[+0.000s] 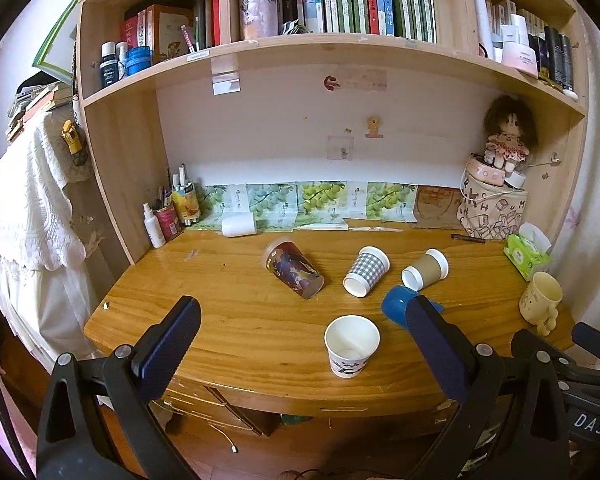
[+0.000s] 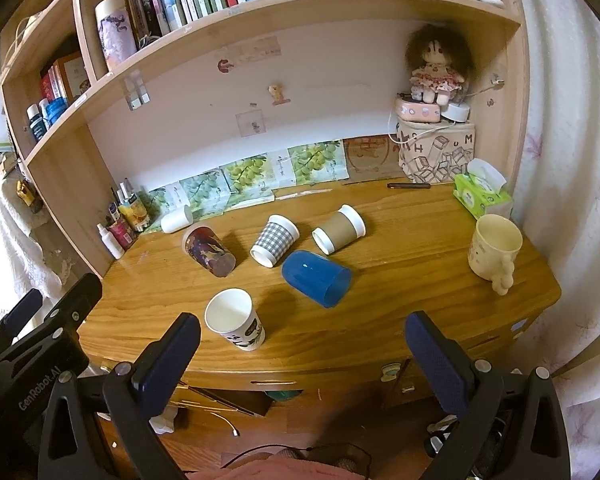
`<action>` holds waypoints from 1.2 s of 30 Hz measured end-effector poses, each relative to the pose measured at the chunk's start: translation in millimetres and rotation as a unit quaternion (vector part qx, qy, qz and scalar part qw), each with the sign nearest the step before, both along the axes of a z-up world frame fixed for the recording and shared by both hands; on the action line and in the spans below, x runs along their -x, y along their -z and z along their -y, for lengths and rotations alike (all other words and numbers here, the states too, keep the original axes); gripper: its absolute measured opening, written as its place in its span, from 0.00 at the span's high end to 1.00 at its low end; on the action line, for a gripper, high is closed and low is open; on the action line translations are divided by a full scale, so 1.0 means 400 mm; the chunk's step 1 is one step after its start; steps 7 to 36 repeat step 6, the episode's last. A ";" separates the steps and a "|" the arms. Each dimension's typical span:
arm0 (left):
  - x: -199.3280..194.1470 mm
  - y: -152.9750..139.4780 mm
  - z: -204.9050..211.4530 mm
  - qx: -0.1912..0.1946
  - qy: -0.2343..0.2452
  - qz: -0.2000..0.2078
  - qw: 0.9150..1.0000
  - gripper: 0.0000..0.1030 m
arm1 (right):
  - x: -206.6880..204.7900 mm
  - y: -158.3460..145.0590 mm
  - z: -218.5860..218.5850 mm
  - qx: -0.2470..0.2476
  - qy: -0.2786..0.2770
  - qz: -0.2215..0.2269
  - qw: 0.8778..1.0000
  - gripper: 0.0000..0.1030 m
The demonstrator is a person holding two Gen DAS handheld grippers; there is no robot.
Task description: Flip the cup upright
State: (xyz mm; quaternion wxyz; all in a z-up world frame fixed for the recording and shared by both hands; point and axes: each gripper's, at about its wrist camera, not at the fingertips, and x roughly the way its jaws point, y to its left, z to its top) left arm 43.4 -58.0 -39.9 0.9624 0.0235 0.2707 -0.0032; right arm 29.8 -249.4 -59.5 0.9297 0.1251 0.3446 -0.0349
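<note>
Right wrist view first: our right claw [image 2: 302,354] is spread wide and grips nothing, hanging off the near edge of the desk [image 2: 400,280]. Just beyond its left finger stands a white paper cup [image 2: 236,320] with a panda print, upright, mouth open to us. Past it, toward the middle of the desk, a blue plastic cup [image 2: 316,278] lies on its side with its open mouth turned to the front right. Behind that lie three more cups on their sides in a row: a dark patterned cup [image 2: 209,251] at the left, a grey checked cup [image 2: 274,240] in the middle and a brown-sleeved cup [image 2: 339,230] at the right; the checked cup's rim sits just beside the blue cup. A cream mug [image 2: 494,250] stands upright near the right edge, well apart from the others, with a green tissue pack [image 2: 482,196] behind it. From the left wrist, our left claw [image 1: 302,338] is likewise released and empty, in front of the desk edge, and the panda cup [image 1: 352,346] stands between its fingers in the picture but further off; the blue cup [image 1: 394,304] is partly hidden behind the right finger [image 1: 432,344].
</note>
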 end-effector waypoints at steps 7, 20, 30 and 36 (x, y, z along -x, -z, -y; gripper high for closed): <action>0.002 0.002 0.005 -0.001 -0.001 -0.003 1.000 0.01 | -0.001 0.006 0.002 0.000 0.004 -0.008 1.000 0.01; 0.002 0.002 0.005 -0.001 -0.001 -0.003 1.000 0.01 | -0.001 0.006 0.002 0.000 0.004 -0.008 1.000 0.01; 0.002 0.002 0.005 -0.001 -0.001 -0.003 1.000 0.01 | -0.001 0.006 0.002 0.000 0.004 -0.008 1.000 0.01; 0.002 0.002 0.005 -0.001 -0.001 -0.003 1.000 0.01 | -0.001 0.006 0.002 0.000 0.004 -0.008 1.000 0.01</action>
